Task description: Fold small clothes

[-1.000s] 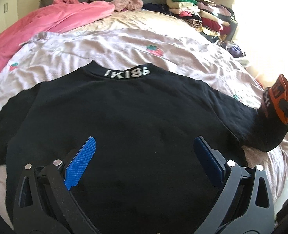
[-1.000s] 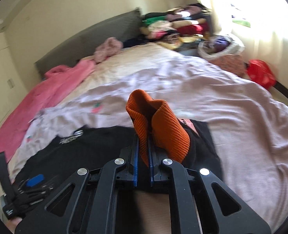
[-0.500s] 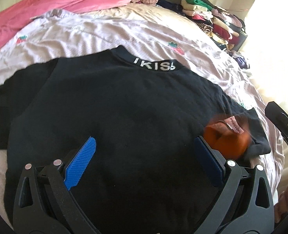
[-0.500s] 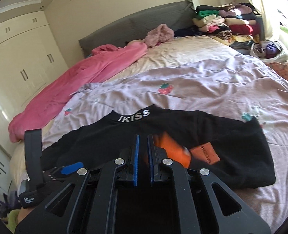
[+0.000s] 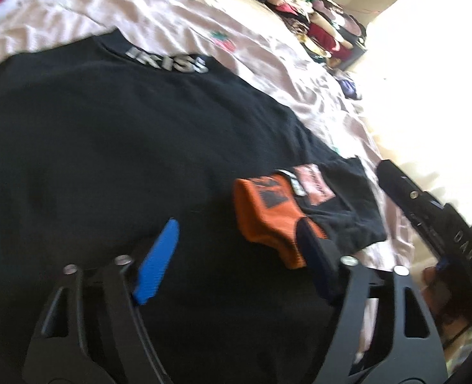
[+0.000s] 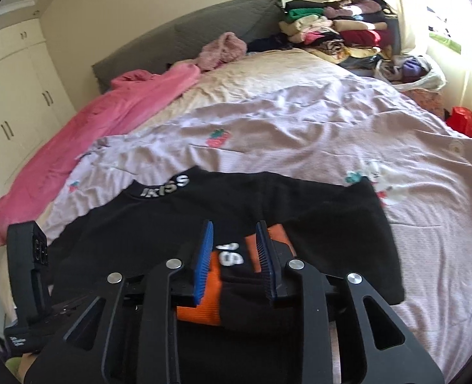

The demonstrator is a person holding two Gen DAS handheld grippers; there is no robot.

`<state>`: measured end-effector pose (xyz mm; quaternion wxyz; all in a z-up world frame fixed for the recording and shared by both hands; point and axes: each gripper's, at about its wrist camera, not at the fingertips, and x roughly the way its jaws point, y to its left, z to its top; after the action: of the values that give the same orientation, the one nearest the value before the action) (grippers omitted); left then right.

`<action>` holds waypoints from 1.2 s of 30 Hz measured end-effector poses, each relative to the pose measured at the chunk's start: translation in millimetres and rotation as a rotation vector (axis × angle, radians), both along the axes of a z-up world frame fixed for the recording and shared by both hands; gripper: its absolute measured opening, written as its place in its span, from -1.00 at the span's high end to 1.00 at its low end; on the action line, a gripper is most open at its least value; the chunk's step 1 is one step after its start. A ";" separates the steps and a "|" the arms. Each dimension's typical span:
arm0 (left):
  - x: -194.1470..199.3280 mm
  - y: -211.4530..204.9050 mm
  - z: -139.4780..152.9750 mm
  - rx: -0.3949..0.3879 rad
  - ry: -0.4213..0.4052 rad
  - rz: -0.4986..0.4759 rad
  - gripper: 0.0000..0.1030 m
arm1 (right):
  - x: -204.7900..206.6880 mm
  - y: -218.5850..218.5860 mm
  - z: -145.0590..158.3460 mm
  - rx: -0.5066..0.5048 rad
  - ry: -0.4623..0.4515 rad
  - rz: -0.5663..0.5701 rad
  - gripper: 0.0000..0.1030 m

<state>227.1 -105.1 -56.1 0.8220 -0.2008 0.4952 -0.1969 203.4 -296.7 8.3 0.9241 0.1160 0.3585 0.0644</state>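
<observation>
Hovering low over the black top (image 6: 300,211), the right gripper (image 6: 236,249) stands with its jaws parted, nothing between them, directly above the orange cuff (image 6: 204,300) that lies folded inward onto the body. The left gripper (image 5: 239,249) is spread wide and empty too, above the shirt's lower middle. One sleeve fold looks finished; the opposite sleeve probably needs pinching and carrying inward next. Beyond lie the lilac sheet (image 6: 300,134) and pink blanket (image 6: 108,118).
</observation>
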 end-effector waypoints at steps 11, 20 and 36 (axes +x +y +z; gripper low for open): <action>15.2 -37.2 -10.6 -0.003 0.037 -0.016 0.09 | -4.6 -39.5 -4.2 0.082 0.028 -0.117 -0.24; 17.5 -30.5 -9.7 -0.037 0.020 -0.021 0.83 | -9.8 -59.9 -2.5 0.121 0.020 -0.200 -0.26; 14.2 75.2 67.8 -0.005 -0.150 0.117 0.86 | -9.7 -60.1 -1.4 0.088 0.008 -0.215 -0.26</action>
<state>241.3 -29.9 11.7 0.8664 -0.2164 0.4190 -0.1642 193.6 -356.8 6.9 0.9182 0.1946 0.3444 -0.0200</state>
